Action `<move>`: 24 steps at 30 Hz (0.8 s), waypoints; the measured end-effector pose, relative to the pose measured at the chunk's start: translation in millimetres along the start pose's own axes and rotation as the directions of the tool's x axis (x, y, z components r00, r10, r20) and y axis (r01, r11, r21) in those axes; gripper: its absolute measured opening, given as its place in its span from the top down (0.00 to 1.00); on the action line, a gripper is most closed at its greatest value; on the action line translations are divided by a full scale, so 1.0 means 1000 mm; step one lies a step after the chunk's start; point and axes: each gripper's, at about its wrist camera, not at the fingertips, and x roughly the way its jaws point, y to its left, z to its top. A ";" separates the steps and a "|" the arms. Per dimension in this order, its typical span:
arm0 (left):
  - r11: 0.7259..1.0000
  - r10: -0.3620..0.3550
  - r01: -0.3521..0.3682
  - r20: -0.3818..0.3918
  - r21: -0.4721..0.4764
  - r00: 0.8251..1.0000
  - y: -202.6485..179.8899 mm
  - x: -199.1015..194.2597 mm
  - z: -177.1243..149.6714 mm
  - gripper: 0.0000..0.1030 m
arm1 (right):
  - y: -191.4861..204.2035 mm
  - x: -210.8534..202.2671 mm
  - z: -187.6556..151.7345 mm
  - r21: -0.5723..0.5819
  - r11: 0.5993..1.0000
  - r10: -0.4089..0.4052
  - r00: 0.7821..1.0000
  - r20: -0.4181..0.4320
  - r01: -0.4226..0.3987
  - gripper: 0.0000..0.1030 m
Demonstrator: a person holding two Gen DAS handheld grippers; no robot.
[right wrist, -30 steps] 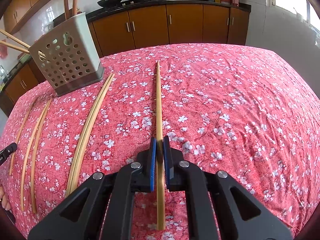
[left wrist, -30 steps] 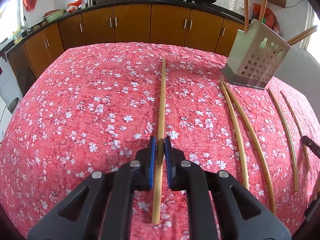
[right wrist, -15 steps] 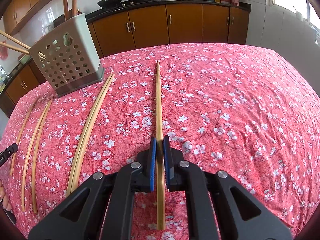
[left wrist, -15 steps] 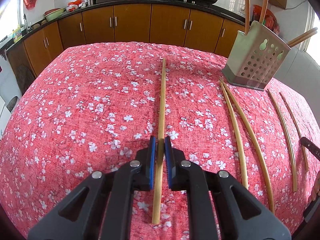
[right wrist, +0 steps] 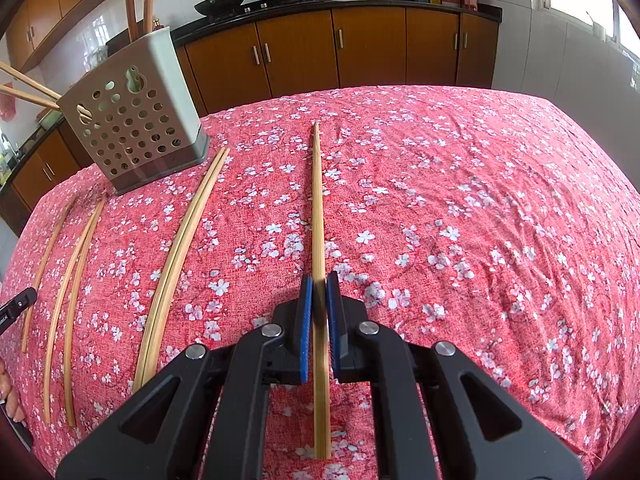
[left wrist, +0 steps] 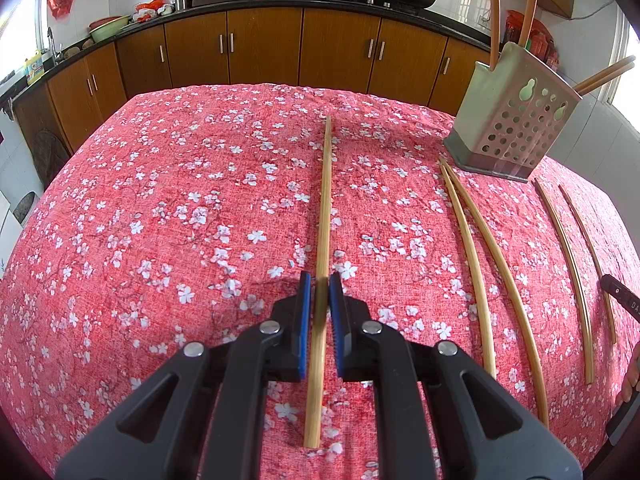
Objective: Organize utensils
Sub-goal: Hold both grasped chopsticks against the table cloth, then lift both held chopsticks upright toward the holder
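On the red flowery cloth, each claw pinches one long wooden chopstick.

The left gripper (left wrist: 319, 284) is clamped on a smooth, thin chopstick (left wrist: 325, 200), and the right gripper (right wrist: 319, 283) squeezes another chopstick (right wrist: 318, 208). More loose chopsticks (right wrist: 176, 256) lie flat on the bumpy tablecloth (right wrist: 460, 200) between them. Farther back stands a boxy grey holder (right wrist: 136, 120) full of round holes, with sticks poking out.

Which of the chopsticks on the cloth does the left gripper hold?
The left gripper holds the lone chopstick left of the holder. The pairs to its right lie free.
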 end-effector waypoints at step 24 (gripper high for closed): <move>0.995 0.057 -0.056 -0.008 0.078 0.998 -0.010 -0.011 -0.009 0.92 | -0.002 -0.016 -0.005 0.004 1.000 0.015 1.000 -0.002 -0.015 0.92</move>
